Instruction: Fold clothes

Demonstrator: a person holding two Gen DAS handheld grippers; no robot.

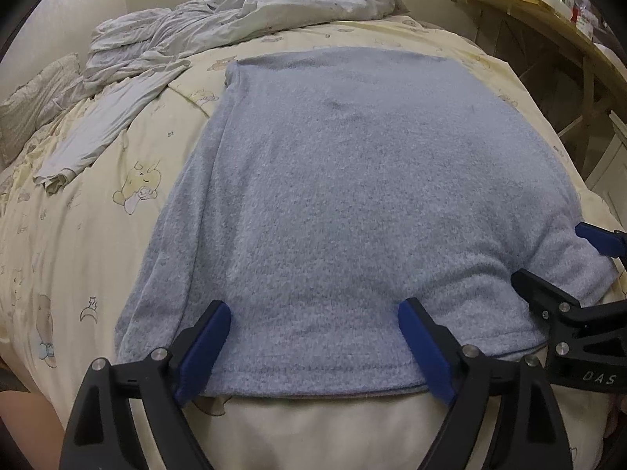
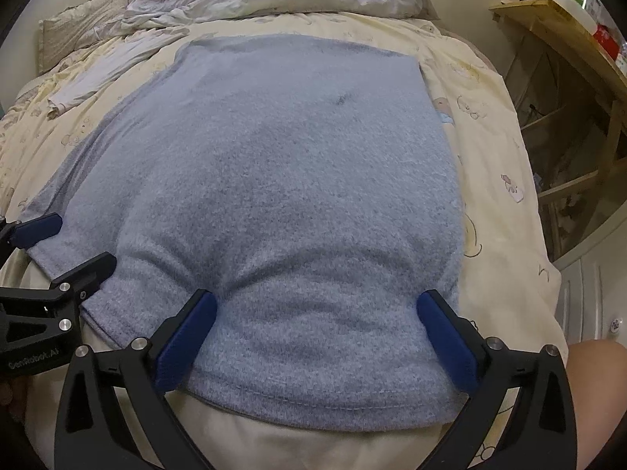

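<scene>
Blue knit top [image 1: 352, 196] spread flat on cartoon-print quilt [image 1: 98, 235], near hem just under both tongs' tips, likely smoothed ready for fold.

Left tongs [image 1: 313, 315] wide open, fingers straddling hem, gripping nothing.

Right tongs [image 2: 316, 307] alongside, equally spread, pads resting on wrinkled cloth, no pinch.

Crumpled white garment [image 1: 164, 39] well beyond top, apparently awaiting turn.
</scene>
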